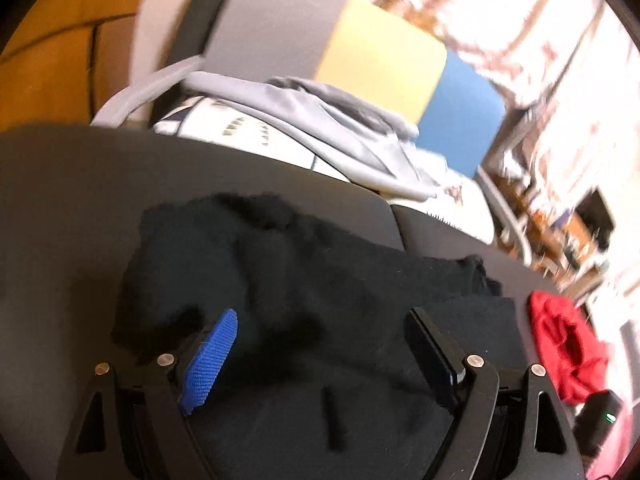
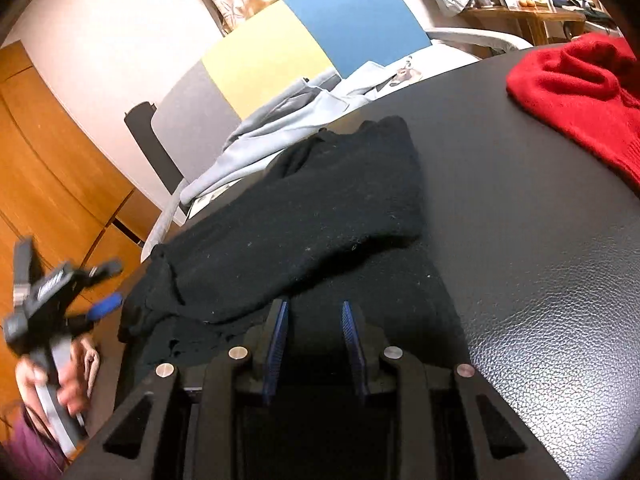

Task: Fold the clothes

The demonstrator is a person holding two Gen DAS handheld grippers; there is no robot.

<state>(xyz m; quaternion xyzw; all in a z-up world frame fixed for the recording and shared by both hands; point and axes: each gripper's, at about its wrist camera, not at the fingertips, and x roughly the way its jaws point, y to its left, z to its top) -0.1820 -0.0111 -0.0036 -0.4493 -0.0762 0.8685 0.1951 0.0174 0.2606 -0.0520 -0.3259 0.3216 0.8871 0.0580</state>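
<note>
Warm indoor light filled both views. The left wrist view was smeared by motion blur: the curtained window [image 1: 520,20] far beyond the jaws was blown out to white, and the chair back [image 1: 360,52] had soft edges. The black sweater [image 1: 320,280] under the jaws sank into near-featureless dark, with a deeper shadow between the jaws. The right wrist view was sharper ahead of the jaws; lint specks showed on the sweater [image 2: 304,216], and a soft sheen lay on the black surface [image 2: 540,300] to the jaws' right. The left gripper [image 2: 60,296], far left, was blurred. Fisheye curvature bent all edges, with black vignetted corners.
</note>
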